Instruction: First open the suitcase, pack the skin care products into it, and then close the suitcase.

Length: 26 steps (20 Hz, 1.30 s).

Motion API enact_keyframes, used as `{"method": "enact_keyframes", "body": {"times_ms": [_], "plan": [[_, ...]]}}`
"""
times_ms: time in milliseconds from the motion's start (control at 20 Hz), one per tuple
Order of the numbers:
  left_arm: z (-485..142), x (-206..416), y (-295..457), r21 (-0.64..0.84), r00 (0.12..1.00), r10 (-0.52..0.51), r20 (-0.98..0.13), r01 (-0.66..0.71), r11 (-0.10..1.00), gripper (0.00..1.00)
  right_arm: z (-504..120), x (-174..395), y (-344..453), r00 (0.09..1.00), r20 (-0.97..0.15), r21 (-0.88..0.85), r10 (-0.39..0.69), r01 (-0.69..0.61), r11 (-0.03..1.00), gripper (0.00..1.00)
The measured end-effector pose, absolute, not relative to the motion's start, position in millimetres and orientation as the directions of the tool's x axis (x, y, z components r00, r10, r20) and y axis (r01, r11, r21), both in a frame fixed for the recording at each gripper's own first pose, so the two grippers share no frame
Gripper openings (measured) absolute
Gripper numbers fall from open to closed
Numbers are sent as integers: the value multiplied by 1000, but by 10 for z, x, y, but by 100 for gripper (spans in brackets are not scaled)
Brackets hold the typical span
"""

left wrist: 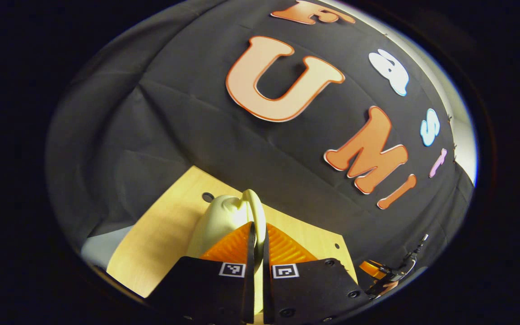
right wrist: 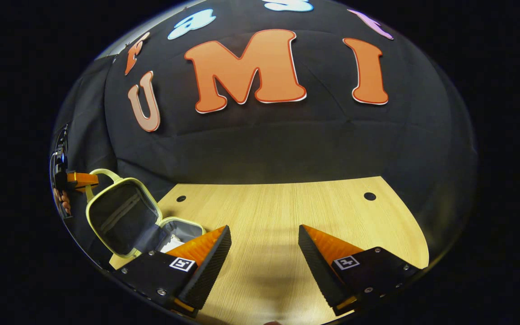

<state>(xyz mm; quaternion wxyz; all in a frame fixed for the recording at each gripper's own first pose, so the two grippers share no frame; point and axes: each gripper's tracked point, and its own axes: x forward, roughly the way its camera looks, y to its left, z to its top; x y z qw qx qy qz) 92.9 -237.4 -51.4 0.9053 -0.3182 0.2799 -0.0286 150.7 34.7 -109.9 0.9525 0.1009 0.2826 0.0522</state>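
Left gripper (left wrist: 256, 243) has its jaws pinched nearly together; right gripper (right wrist: 264, 243) is just hanging with jaws spread wide.

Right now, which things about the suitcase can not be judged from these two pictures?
- Contents of the pale yellow-green suitcase: right gripper view, hidden by its wall and the right gripper finger.
- Its body: left gripper view, covered by the left gripper, jaws shut on the pale handle.

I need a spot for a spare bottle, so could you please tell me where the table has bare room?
The light wooden table lies bare between the right gripper and the black cloth wall. It is crowded at that view's left, where the open pale green suitcase stands, its handle pinched by the left gripper.
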Motion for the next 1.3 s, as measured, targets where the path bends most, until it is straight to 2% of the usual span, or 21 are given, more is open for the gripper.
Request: {"method": "enact_keyframes", "body": {"times_ms": [350, 600, 850, 1100, 1200, 1300], "plan": [[-622, 1030, -3600, -638, 778, -387, -494, -22, 770, 8, -1141, 1401, 39, 846, -508, 236, 165, -48, 971, 96], [-1048, 1043, -4507, -628, 675, -481, -560, 32, 777, 8, -1132, 1354, -392, 867, -486, 217, 115, -8, 976, 96], [-1543, 794, -5008, -472, 566, -446, -694, 110, 875, 8, -1251, 1255, -658, 860, -503, 186, 87, 10, 983, 96], [-1899, 554, -5157, -404, 458, -425, -781, 149, 903, 9, -1343, 1215, -771, 849, -523, 187, 81, 22, 982, 96], [-2108, 446, -5225, -332, 434, -384, -815, 194, 923, 9, -1345, 1226, -773, 848, -524, 191, 81, 24, 981, 96], [-2249, 398, -5237, -175, 443, -280, -852, 262, 949, 8, -1363, 1232, -722, 847, -524, 196, 90, 17, 981, 96]]}}
